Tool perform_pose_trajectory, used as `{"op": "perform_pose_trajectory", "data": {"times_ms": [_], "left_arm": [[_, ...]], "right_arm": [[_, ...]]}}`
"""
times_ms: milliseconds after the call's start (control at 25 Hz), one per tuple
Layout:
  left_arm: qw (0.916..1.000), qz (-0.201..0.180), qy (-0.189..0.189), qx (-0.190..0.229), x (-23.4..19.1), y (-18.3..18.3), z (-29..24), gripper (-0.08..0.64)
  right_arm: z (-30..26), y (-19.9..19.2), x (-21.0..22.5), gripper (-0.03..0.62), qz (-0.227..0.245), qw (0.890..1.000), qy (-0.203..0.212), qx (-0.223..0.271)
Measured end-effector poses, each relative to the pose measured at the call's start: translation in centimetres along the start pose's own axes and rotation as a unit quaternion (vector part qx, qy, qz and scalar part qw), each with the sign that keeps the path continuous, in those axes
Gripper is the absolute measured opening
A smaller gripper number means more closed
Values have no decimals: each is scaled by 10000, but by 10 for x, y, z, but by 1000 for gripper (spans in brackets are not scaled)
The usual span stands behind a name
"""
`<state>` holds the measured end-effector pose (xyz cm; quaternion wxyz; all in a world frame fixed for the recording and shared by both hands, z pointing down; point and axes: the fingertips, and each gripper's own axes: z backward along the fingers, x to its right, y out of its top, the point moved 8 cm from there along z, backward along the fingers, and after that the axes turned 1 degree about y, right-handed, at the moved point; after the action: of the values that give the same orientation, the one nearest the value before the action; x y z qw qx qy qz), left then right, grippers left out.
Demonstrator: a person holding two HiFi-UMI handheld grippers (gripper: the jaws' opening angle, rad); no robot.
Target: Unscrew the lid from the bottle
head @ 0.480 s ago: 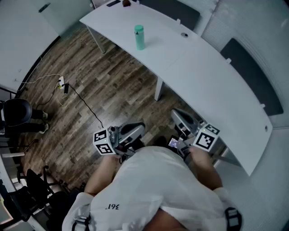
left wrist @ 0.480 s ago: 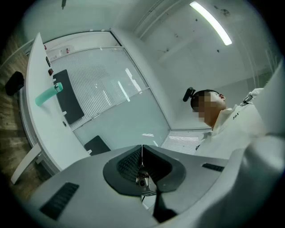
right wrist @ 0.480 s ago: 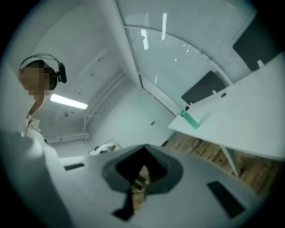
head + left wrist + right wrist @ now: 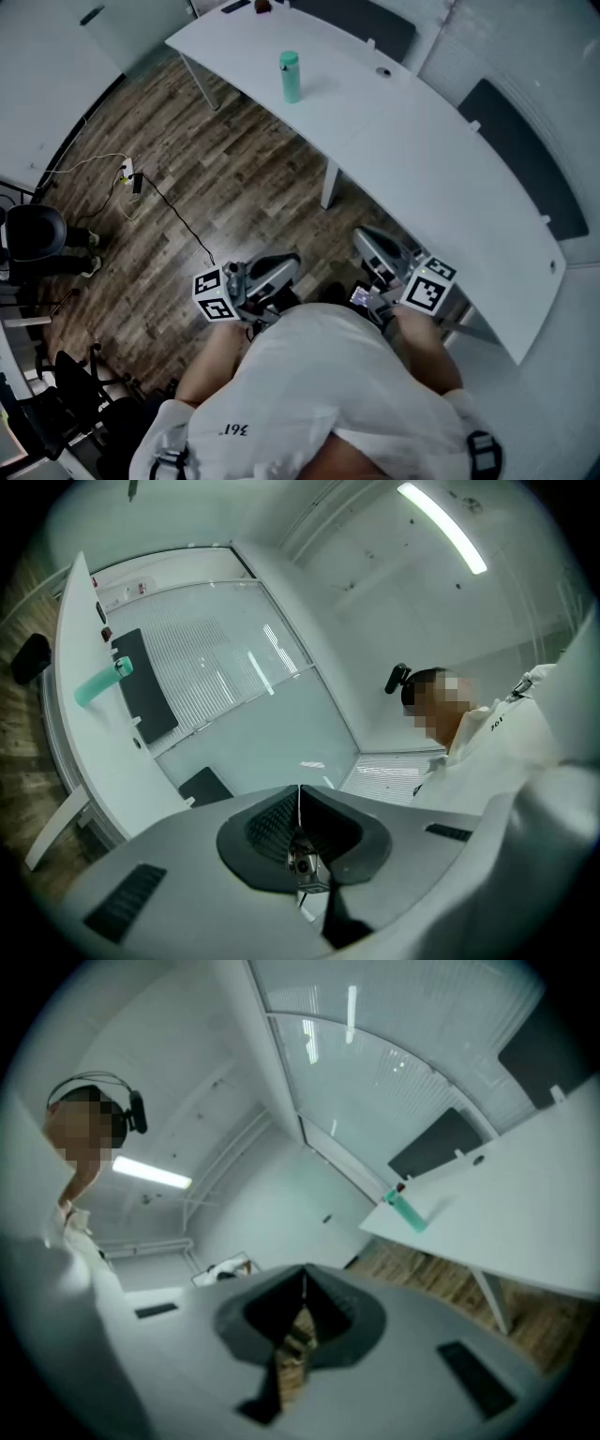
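Nothing has moved since the earlier frame. Your left gripper [image 4: 281, 269] and right gripper [image 4: 370, 246] are both closed and empty. The bottle [image 4: 290, 79], lid [image 4: 288, 59] on, stands on the counter [image 4: 422, 159] at 11 o'clock, well apart. You haven't started the approach; next, close in and open the jaws.

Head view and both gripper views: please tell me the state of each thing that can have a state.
bottle: upright on the white table, nothing touches it.
lid: on the bottle, not yet taken off.
left gripper: shut, empty, far from the bottle.
right gripper: shut, empty, far from the bottle.
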<state>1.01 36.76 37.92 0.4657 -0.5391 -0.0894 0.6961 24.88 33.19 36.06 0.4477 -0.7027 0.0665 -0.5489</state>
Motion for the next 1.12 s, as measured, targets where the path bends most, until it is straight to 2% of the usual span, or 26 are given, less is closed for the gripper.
{"op": "perform_pose_trajectory", "data": {"times_ms": [160, 320, 520, 920, 1120], "left_arm": [[9998, -137, 174, 13, 2, 3, 4, 28], [9995, -206, 250, 67, 1, 7, 7, 29], [9997, -144, 203, 87, 1, 6, 9, 29], [9998, -110, 156, 97, 3, 10, 23, 29], [9998, -82, 161, 40, 7, 16, 39, 29]], "right_arm": [[1, -2, -1, 26, -141, 9998, -7, 117], [0, -2, 0, 34, -82, 9998, -144, 112], [-4, -4, 1, 84, -208, 9996, -110, 155], [-14, -12, -4, 115, -210, 9994, -119, 260], [-27, -20, -19, 117, -132, 9995, 109, 250]]}}
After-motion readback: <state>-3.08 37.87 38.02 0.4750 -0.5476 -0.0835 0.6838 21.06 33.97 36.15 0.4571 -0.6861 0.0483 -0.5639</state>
